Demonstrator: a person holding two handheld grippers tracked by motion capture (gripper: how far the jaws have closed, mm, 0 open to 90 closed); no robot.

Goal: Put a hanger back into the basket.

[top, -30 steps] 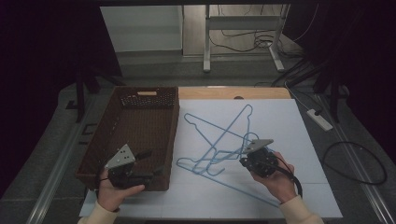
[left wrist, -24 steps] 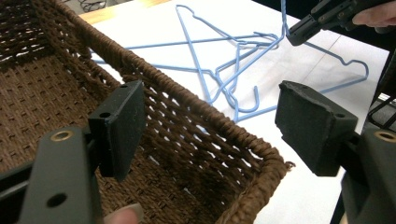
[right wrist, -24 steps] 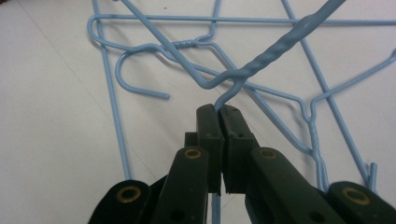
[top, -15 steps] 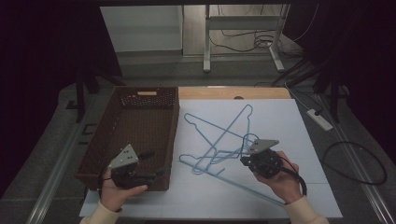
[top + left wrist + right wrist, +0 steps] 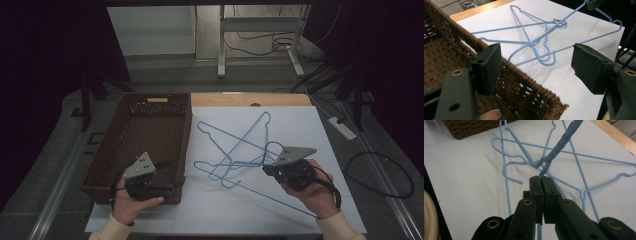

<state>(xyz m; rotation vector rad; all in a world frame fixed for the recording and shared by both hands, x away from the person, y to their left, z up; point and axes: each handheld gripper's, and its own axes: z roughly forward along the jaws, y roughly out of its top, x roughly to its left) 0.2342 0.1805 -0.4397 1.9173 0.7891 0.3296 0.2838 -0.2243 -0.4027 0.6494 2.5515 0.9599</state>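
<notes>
An empty brown wicker basket (image 5: 145,145) sits left of three tangled blue wire hangers (image 5: 235,150) on the white table (image 5: 300,125); none appears stowed yet. The right gripper (image 5: 541,178) pinches one hanger's twisted neck (image 5: 560,143), lifting it, while the left gripper (image 5: 536,60) waits wide-jawed over the basket's near corner.

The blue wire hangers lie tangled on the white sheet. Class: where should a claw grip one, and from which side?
Grip the twisted neck below the hook, as the right claw does on its blue wire hanger: the wire there is doubled and stiff. Come from the table's right, away from the basket, where that hanger's neck is exposed. The long straight wires cross the other hangers.
</notes>
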